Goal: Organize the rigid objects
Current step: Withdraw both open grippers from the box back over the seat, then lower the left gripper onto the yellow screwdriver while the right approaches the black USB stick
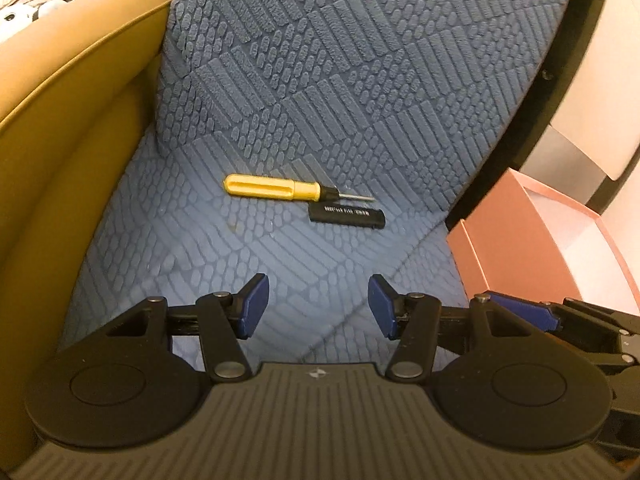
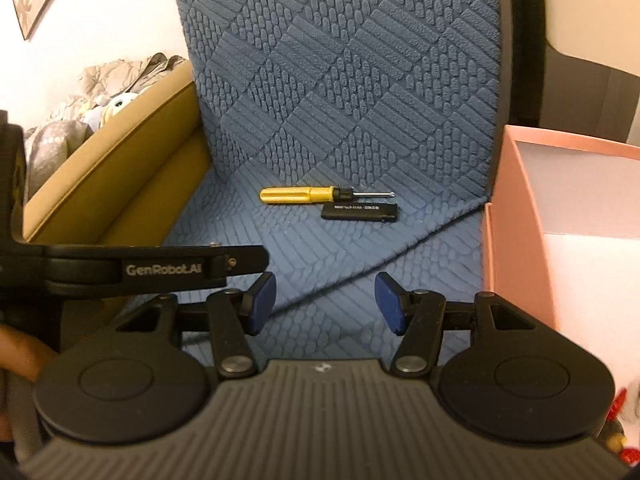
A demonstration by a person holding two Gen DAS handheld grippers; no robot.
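A yellow-handled screwdriver [image 1: 280,189] [image 2: 304,194] lies on the blue textured seat cover [image 1: 248,248] [image 2: 304,248], tip pointing right. Just in front of it lies a flat black stick with white lettering [image 1: 347,215] [image 2: 362,212]. My left gripper [image 1: 318,306] hovers over the seat's front part, open, nothing between its blue pads, well short of both objects. My right gripper [image 2: 325,304] is likewise open and empty, nearer than the objects. A pink open box [image 1: 532,248] [image 2: 560,232] stands to the right of the seat.
The seat has a mustard-yellow armrest [image 1: 60,128] [image 2: 120,184] on the left and a tall blue backrest [image 1: 360,60] [image 2: 352,72] behind the objects. The left gripper's black body [image 2: 132,268] crosses the right wrist view at left. Bedding and soft toys [image 2: 100,96] lie beyond the armrest.
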